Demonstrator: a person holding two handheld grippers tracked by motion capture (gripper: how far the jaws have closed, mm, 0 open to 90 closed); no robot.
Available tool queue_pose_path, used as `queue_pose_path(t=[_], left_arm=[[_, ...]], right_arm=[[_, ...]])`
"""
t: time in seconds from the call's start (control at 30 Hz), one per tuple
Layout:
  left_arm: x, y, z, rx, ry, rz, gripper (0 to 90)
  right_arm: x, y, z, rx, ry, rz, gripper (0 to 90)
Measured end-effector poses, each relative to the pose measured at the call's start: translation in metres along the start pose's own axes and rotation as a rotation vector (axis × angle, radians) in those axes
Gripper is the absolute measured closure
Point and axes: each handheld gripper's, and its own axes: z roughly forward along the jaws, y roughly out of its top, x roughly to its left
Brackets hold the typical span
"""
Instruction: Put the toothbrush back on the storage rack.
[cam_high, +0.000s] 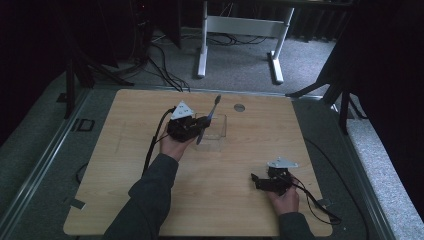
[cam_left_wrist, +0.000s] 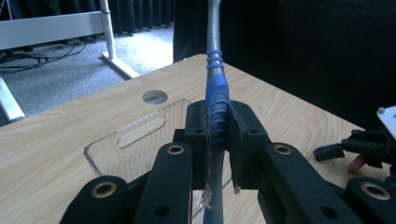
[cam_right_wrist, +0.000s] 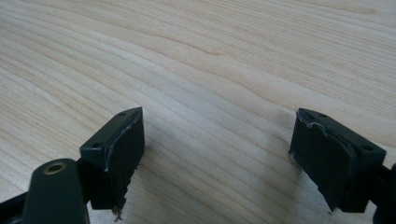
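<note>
1. We see the left gripper squeezing a toothbrush with a blue and grey handle tight.
2. The toothbrush sticks up, just above a clear plastic box in the middle of the worktop.
3. The right gripper is let go, jaws wide apart, holding nothing, low over bare wood.

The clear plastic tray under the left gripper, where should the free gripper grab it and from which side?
Probably by a thin upright wall of the clear tray, on its right side, nearest the open right gripper. The walls are slim enough for a pinch from above, and the left gripper with the toothbrush crowds the left side.
</note>
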Motion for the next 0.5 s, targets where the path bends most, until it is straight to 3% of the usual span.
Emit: queue_pose_path(t=[0.5], left_arm=[[0.011, 0.011, 0.008, -0.083, 0.035, -0.044, 79.0]], right_arm=[[0.000, 0.000, 0.000, 0.000, 0.000, 0.002, 17.7]])
